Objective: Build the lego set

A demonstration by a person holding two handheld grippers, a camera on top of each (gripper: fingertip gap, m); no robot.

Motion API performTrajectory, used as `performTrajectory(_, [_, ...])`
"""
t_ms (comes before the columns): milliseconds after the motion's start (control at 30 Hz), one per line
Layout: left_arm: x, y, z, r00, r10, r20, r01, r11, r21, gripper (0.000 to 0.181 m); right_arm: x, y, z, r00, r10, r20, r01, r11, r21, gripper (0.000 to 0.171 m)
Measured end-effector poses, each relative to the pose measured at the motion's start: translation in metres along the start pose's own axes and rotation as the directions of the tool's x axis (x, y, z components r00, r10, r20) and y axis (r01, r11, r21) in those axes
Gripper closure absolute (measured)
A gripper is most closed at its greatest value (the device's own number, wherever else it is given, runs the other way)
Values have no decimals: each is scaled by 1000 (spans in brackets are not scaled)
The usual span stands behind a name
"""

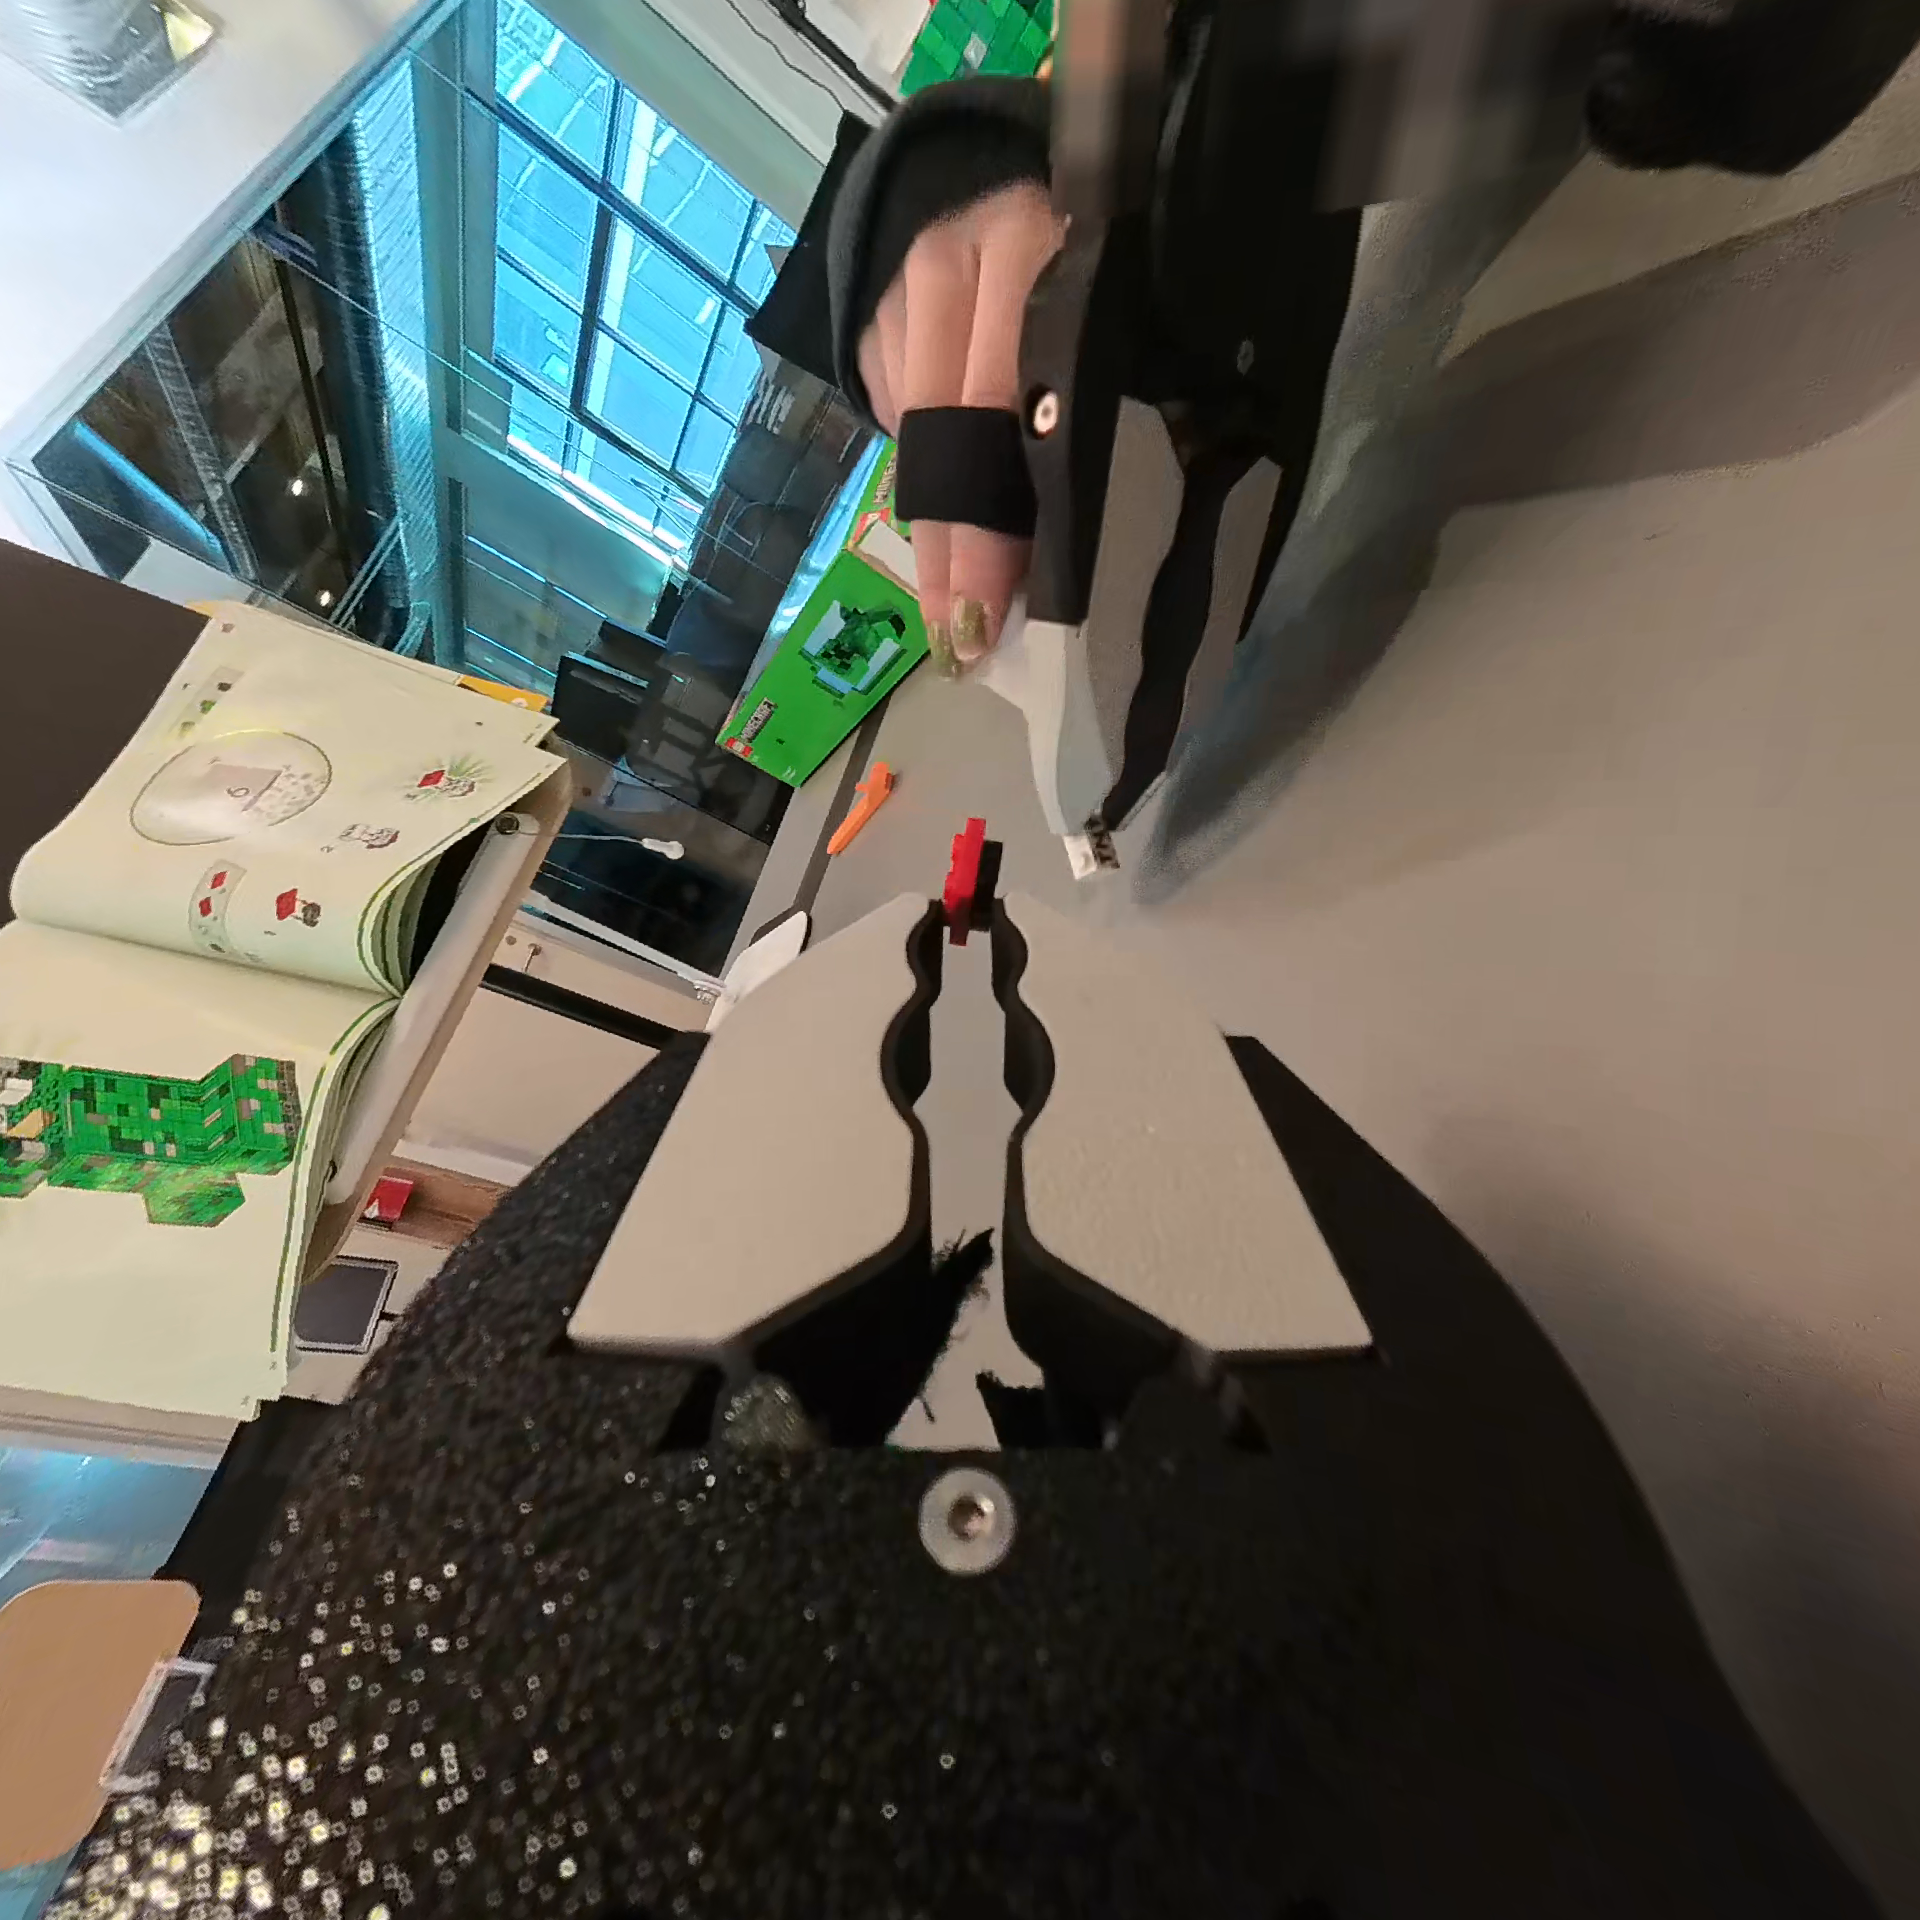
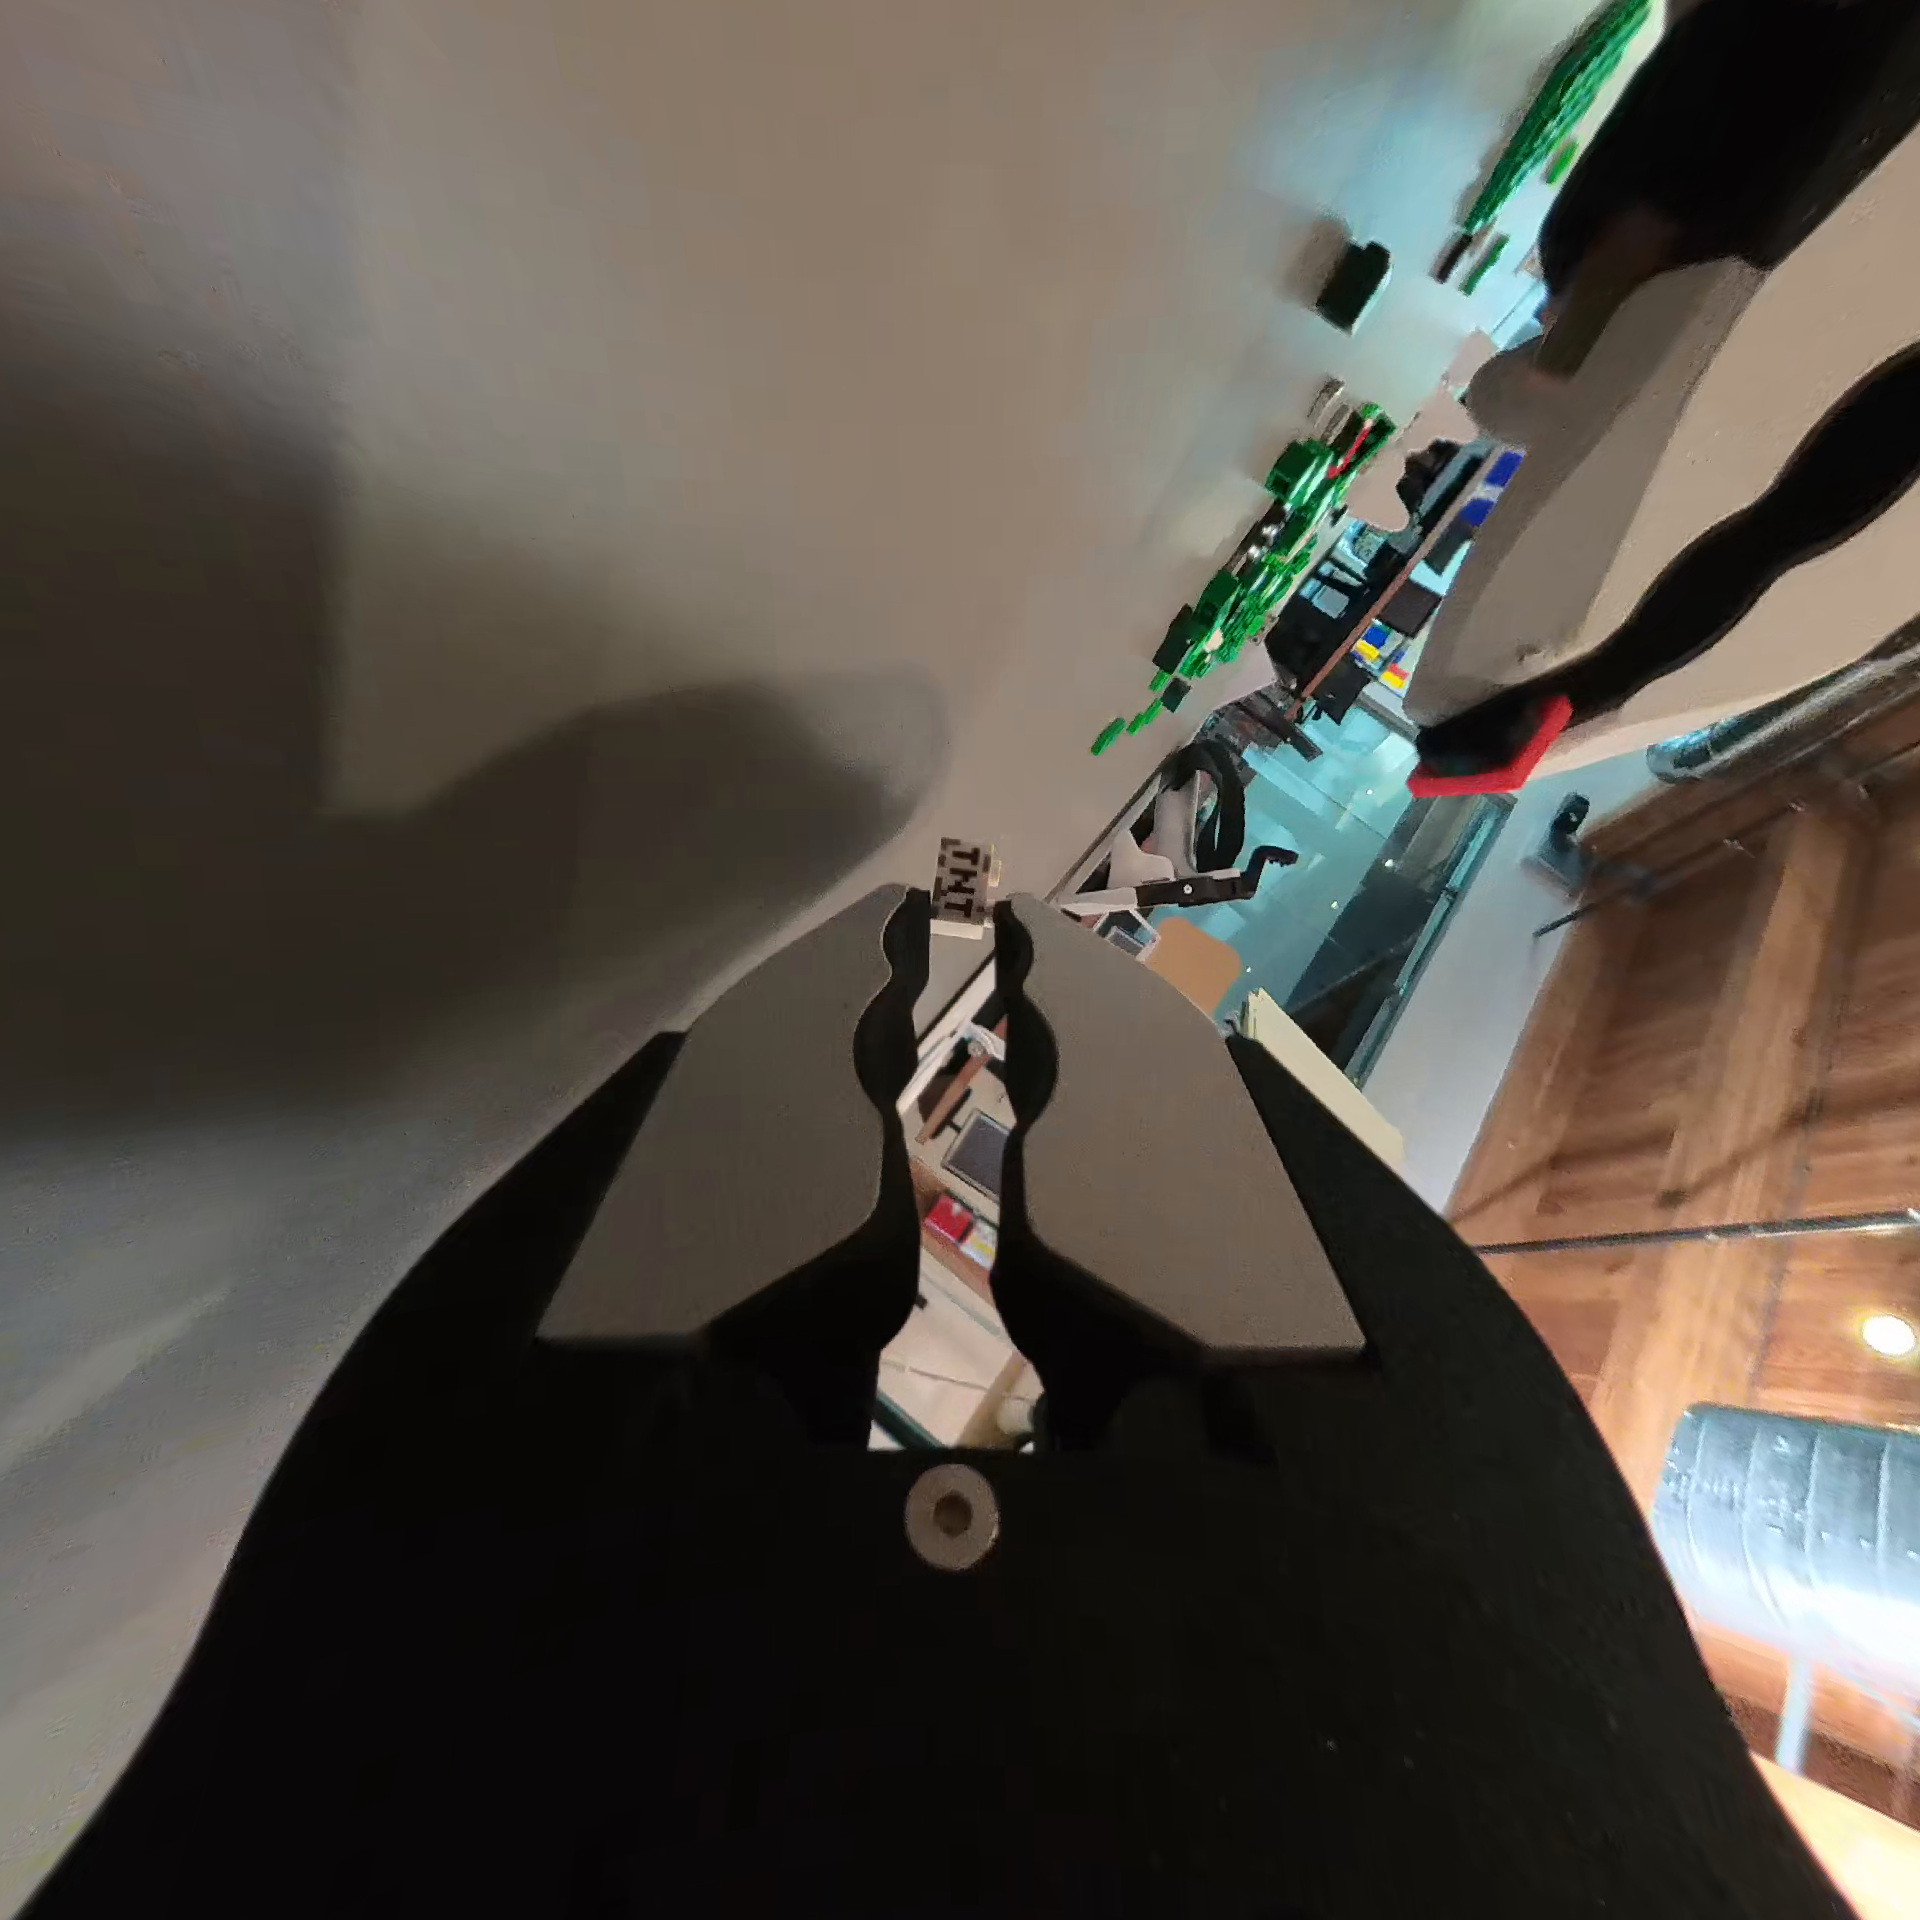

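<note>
Red brick (image 1: 966,878) pinched in L hand-held gripper (image 1: 968,914).

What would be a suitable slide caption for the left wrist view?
Left hand-held gripper pinching a small red-and-black Lego assembly above the grey table.

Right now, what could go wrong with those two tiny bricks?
The left gripper pinches the small red-and-black brick stack only at its fingertips, so it might twist or pop out. The right gripper grips the little white printed brick just as thinly. Pressing them together misaligned could drop either.
</note>
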State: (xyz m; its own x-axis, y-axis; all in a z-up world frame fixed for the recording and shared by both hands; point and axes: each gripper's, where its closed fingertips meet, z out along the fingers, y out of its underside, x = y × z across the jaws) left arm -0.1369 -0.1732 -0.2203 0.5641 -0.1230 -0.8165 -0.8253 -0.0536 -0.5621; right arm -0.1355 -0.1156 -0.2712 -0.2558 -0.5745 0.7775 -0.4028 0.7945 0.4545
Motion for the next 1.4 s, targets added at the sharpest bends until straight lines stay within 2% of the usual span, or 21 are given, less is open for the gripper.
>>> performTrajectory(200, [2, -2, 1, 1000, -3, -15, 3, 1000, 11, 173, -9, -3, -3, 998, -39, 45, 37, 999, 38, 159])
performTrajectory(367, [5, -6, 0, 1000, 13, -26, -12, 1000, 28, 173, -10, -4, -13, 997, -8, 70, 4, 998, 63, 154])
performTrajectory(467, [7, -7, 0, 999, 18, -31, -17, 999, 38, 173, -19, 4, -20, 992, 44, 115, -48, 998, 32, 153])
performTrajectory(500, [7, -8, -1, 999, 20, -31, -19, 999, 42, 173, -22, 7, -23, 983, 119, 143, -124, 992, 21, 155])
performTrajectory(533, [7, -9, -1, 999, 22, -29, -21, 999, 46, 173, -21, 10, -25, 955, 251, 158, -256, 967, 9, 165])
performTrajectory(567, [7, -10, -1, 999, 24, -26, -23, 999, 49, 173, -17, 13, -25, 888, 427, 172, -431, 902, -11, 171])
performTrajectory(600, [7, -10, -1, 999, 27, -23, -26, 998, 52, 173, -12, 16, -24, 768, 611, 193, -616, 787, -40, 171])
performTrajectory(667, [7, -12, -2, 999, 42, -17, -40, 997, 60, 173, 1, 15, -21, 407, 875, 262, -894, 441, -86, 169])
performTrajectory(700, [7, -13, -3, 998, 57, -10, -56, 997, 62, 173, 9, 13, -20, 251, 923, 292, -953, 289, -92, 170])
performTrajectory(733, [7, -15, -3, 997, 77, -3, -77, 995, 64, 173, 13, 6, -20, 140, 923, 358, -974, 193, -117, 170])
performTrajectory(767, [8, -16, -4, 995, 101, 3, -101, 993, 66, 173, 13, 2, -20, 68, 912, 405, -976, 145, -163, 169])
performTrajectory(800, [10, -17, -4, 992, 126, 6, -126, 990, 66, 173, 10, -1, -20, 34, 899, 436, -968, 138, -211, 167])
performTrajectory(867, [12, -19, -5, 986, 169, 12, -169, 983, 68, 173, 1, -5, -17, 22, 885, 465, -940, 177, -292, 161])
performTrajectory(1033, [15, -23, -6, 976, 215, 20, -216, 974, 74, 173, -6, -13, -12, 31, 875, 482, -917, 217, -335, 150])
performTrajectory(1167, [15, -24, -7, 974, 225, 22, -226, 971, 79, 173, -1, -10, -13, -21, 879, 477, -926, 162, -340, 149])
performTrajectory(1300, [16, -25, -7, 972, 233, 24, -234, 969, 82, 173, -2, -9, -10, -147, 877, 457, -903, 70, -425, 154])
performTrajectory(1400, [15, -25, -8, 972, 234, 26, -236, 968, 82, 173, -6, 1, -4, -101, 905, 413, -885, 108, -452, 159])
